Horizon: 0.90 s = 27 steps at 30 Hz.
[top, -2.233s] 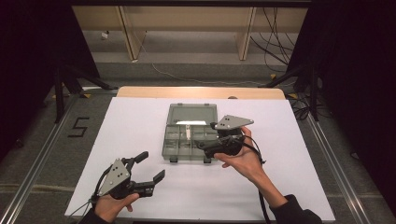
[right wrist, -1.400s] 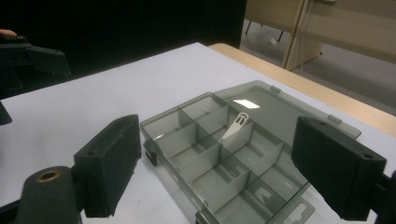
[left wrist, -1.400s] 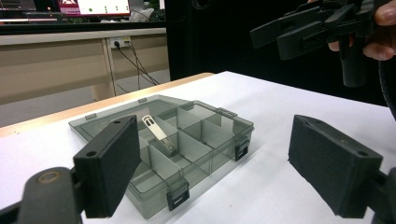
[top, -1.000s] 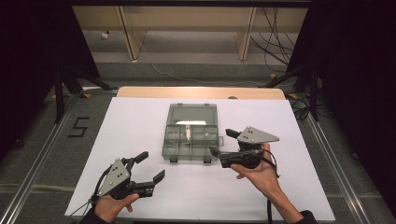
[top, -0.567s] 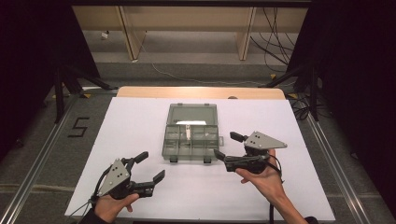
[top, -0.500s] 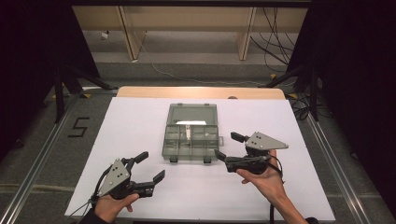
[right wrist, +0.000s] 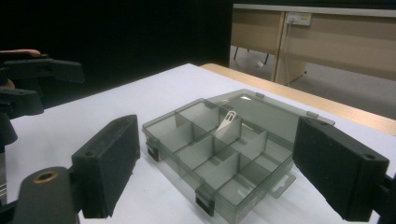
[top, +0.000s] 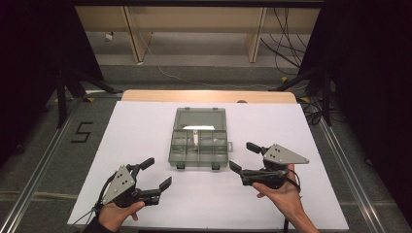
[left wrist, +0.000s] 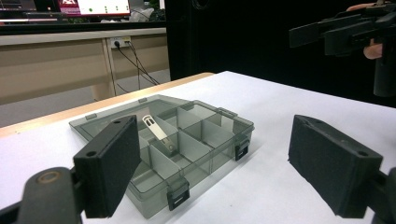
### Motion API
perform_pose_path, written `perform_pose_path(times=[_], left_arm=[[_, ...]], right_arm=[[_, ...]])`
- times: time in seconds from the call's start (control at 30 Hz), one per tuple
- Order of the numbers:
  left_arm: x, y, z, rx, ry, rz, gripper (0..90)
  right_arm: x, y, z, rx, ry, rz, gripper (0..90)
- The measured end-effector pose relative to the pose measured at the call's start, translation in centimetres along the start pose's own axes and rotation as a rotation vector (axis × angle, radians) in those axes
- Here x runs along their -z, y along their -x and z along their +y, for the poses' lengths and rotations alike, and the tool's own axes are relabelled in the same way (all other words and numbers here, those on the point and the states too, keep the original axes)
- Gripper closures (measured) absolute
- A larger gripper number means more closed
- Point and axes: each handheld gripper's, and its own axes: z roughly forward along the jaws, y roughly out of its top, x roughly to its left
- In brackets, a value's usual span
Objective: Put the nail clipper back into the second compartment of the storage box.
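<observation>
A smoky clear compartment box [top: 199,148] sits mid-table with its lid [top: 200,119] laid open behind it. A small pale metal strip [top: 195,137] leans in a middle compartment, also visible as the strip [left wrist: 159,133] and the strip [right wrist: 227,120]. My left gripper [top: 156,173] is at the front left of the box, open and holding nothing. My right gripper [top: 242,156] hovers just off the box's front right corner, open and holding nothing. The box [left wrist: 187,140] lies ahead between the left jaws, and the box [right wrist: 219,154] lies ahead between the right jaws.
The white tabletop [top: 145,126] has a wooden far edge [top: 209,95]. Metal rails [top: 39,170] run along both sides, and a "5" mark [top: 81,132] is on the floor at left. Desk legs and cables [top: 286,29] stand behind the table.
My right gripper has drawn back from the box's right side toward the near right of the table. The left gripper and the box have not moved.
</observation>
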Motion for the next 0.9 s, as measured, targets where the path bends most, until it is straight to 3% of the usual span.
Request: perform_pose_path(times=[0.47,0.57,0.6,0.83,0.9], left_arm=[[0.0,0.0,0.0,-0.009,-0.001,0.001,16.5],[0.0,0.0,0.0,-0.004,0.003,0.001,16.5],[0.0,0.0,0.0,-0.005,0.003,0.002,16.5],[0.1,0.0,0.1,-0.006,0.002,0.002,16.5],[0.1,0.0,0.0,0.0,0.003,0.002,16.5]], right_arm=[[1.0,-0.7,-1.3,-0.014,0.02,-0.012,15.9],[1.3,-0.8,-1.6,-0.021,0.003,-0.005,15.9],[1.2,-0.9,-1.8,-0.025,0.023,-0.005,15.9],[1.6,-1.2,-2.5,-0.015,0.015,0.006,16.0],[2.0,-1.4,-2.7,-0.017,-0.011,-0.012,16.0]])
